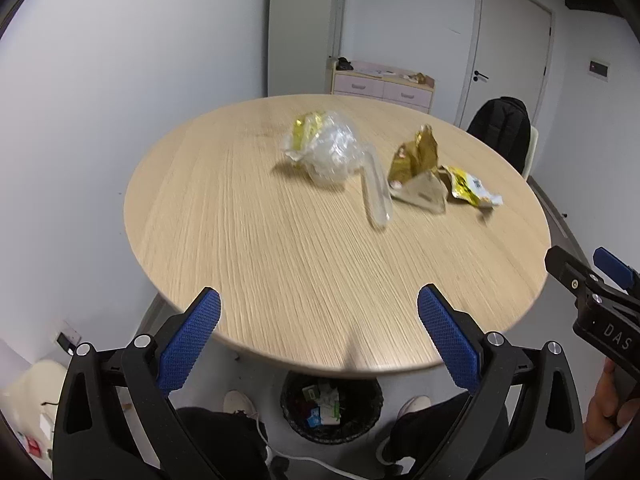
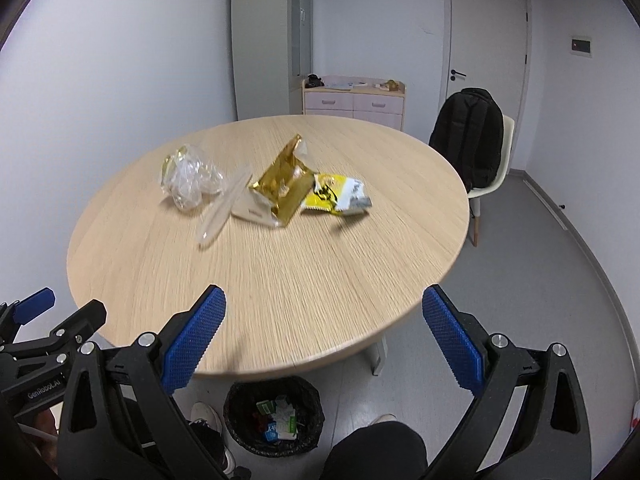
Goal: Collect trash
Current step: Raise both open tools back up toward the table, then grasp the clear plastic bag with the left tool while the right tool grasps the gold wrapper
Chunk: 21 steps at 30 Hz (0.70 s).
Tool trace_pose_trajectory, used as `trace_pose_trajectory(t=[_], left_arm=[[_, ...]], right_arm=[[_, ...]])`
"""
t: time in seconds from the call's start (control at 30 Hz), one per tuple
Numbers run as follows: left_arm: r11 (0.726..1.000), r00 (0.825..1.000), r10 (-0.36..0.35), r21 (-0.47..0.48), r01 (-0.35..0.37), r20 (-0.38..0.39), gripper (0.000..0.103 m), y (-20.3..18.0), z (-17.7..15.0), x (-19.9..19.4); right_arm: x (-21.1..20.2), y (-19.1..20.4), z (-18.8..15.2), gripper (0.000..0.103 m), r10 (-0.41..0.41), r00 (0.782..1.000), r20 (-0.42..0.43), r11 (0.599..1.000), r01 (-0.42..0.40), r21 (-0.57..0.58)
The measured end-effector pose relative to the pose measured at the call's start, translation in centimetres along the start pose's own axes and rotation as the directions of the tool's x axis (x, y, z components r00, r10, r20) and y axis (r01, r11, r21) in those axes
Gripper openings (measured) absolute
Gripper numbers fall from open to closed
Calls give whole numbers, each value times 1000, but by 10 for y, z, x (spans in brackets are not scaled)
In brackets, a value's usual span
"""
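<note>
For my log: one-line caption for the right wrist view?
Open right gripper faces wrappers on round table, bin below.

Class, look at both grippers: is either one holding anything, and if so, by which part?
Nothing is held. The left gripper and right gripper are both open and empty above the near edge of the round wooden table.
</note>
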<state>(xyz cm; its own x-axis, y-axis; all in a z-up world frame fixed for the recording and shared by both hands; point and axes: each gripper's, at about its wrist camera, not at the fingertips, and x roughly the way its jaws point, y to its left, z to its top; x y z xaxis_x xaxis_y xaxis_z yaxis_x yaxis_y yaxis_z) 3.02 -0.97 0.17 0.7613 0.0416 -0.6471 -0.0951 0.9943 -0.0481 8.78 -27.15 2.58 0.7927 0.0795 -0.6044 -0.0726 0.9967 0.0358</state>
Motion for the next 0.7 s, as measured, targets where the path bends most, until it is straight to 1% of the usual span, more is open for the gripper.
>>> trace_pose_trajectory(t=[0.17,0.4,0.5,0.6,0.7], left_arm=[[1000,1000,12,-1,-12,-5,97,5,24,17],[1000,1000,5,-1,-5,-30,97,12,61,56],[1000,999,5,3,-5,-43,97,13,78,76],[1000,999,-1,6,1,-50,97,14,95,95],[1000,999,-6,17,7,-52,97,11,115,116]], right_arm=[[16,7,20,95,9,1000,-7,1000,-9,-10],[50,22,51,95,15,999,-29,999,-16,-28],[68,25,63,91,20,999,-49,999,-21,-24],[89,30,76,90,23,997,-68,999,-25,-26],[109,33,87,87,26,996,-85,999,-28,-25]])
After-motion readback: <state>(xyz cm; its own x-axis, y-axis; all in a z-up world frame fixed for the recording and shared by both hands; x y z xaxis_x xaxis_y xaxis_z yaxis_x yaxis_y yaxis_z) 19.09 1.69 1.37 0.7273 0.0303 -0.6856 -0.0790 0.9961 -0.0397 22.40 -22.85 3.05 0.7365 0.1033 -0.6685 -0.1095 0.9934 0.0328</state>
